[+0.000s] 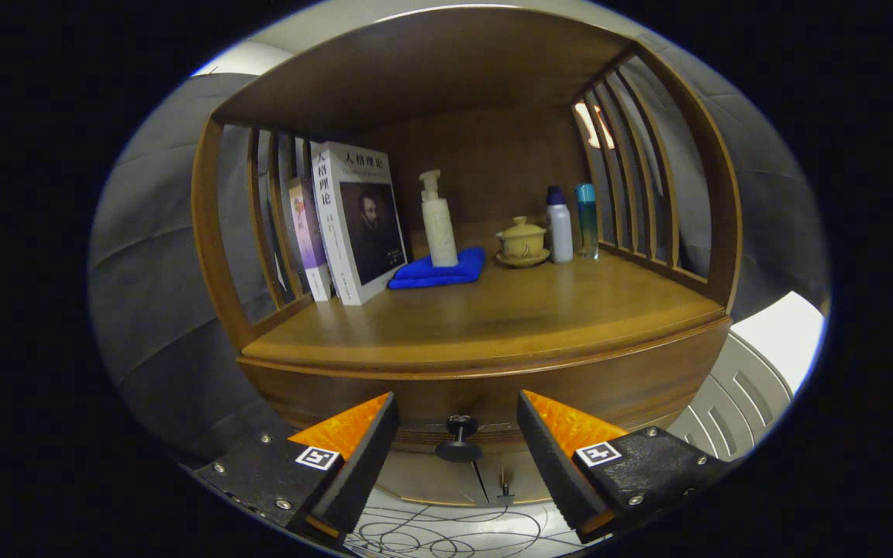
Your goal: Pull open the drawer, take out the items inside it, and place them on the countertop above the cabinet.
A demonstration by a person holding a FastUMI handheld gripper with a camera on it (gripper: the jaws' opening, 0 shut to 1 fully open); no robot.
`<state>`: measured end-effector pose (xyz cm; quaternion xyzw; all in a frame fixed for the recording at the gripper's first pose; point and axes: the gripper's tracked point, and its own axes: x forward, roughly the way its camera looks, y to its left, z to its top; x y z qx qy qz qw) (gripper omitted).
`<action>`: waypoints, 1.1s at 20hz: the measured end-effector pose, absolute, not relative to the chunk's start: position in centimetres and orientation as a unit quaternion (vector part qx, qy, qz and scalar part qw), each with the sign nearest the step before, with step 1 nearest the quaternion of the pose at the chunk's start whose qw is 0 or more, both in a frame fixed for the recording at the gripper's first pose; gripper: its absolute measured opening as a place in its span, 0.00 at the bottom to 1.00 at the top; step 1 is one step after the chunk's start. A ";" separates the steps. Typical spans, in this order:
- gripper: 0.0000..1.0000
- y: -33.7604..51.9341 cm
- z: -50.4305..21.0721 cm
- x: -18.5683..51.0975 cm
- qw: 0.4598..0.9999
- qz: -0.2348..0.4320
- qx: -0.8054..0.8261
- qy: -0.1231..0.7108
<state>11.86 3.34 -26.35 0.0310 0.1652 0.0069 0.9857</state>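
Two fingers of your gripper (457, 434) stand wide apart, holding nothing, flanking the dark drawer knob (459, 439); the drawer front (632, 391) is partly hidden behind them.

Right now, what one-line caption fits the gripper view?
Open gripper lines up on the closed drawer's knob; books, pump bottle and blue cloth sit on the countertop.

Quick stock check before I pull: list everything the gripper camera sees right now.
drawer knob: 1, black, between the open fingers, on the shut drawer
countertop: 1, brown wood, above the drawer
books: 2, white and purple, upright at countertop's left
cloth: 1, blue, folded beside the books
pump bottle: 1, cream, on the cloth
lidded cup: 1, yellowish, on saucer
bottles: 2, white and teal, right of cup
gripper: 1, black with orange, open
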 end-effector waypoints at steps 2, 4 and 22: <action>0.95 3.3 -28.3 12.4 0.982 0.003 0.031 0.188; 0.94 3.2 -30.1 12.8 0.977 0.002 0.031 0.209; 0.39 4.0 -35.2 13.0 0.951 0.035 0.012 0.307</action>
